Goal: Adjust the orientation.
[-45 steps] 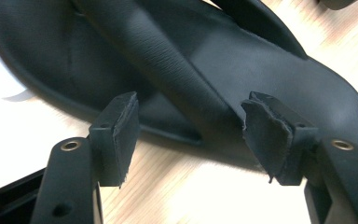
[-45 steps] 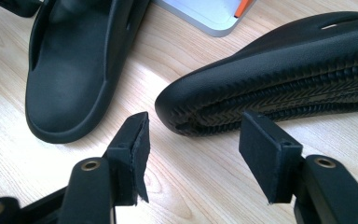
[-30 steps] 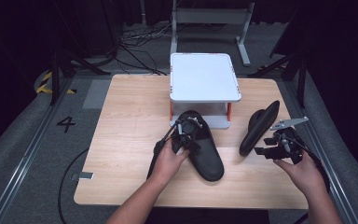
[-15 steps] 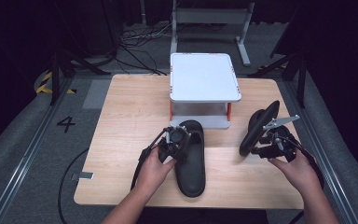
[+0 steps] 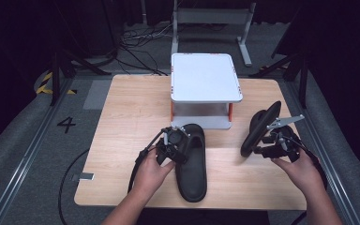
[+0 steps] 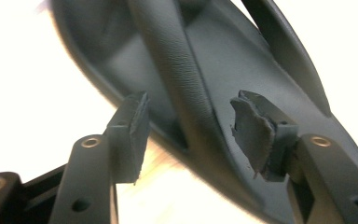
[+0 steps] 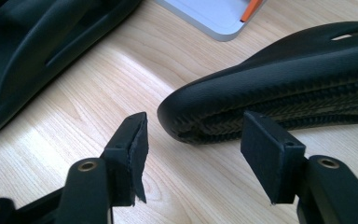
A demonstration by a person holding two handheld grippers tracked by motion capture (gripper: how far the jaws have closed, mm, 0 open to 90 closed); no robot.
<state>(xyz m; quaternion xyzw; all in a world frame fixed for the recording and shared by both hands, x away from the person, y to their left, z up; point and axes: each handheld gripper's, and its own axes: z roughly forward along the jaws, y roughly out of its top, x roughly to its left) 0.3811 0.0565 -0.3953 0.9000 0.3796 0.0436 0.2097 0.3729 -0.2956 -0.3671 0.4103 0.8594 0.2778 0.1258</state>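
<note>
High view: a wooden table (image 5: 122, 122) carries a white two-tier stand (image 5: 205, 77) at its twelve o'clock edge, resting on short orange legs. Just in front of it, toward six o'clock, a black slide sandal (image 5: 191, 161) lies flat, sole down, toe end toward the stand. The left gripper (image 5: 172, 143) sits at the sandal's nine o'clock side over the strap, apparently so the shoe can be steered or lifted by its strap. At about three o'clock a second black sandal (image 5: 258, 129) stands up on its edge, leaning, with the right gripper (image 5: 274, 145) just beside its near end, the hand (image 5: 297, 166) behind it. That tilt looks like the result of being propped by the gripper, though contact cannot be told from here.

Left gripper view: the jaws stand apart, one pad (image 6: 130, 135) on each side of the sandal strap (image 6: 177, 88), which runs up between them. Neither pad clearly presses the strap; they straddle it, placed for a pinch. The right-hand pad's rubber face looks torn.

Right gripper view: the jaws are wide apart, and the heel end of the edge-up sandal (image 7: 279, 88) lies between and just beyond them, its ribbed tread facing the camera. The pads do not touch it. The other sandal (image 7: 37, 51) lies at ten o'clock and a corner of the stand's base (image 7: 209, 14) at twelve.
</note>
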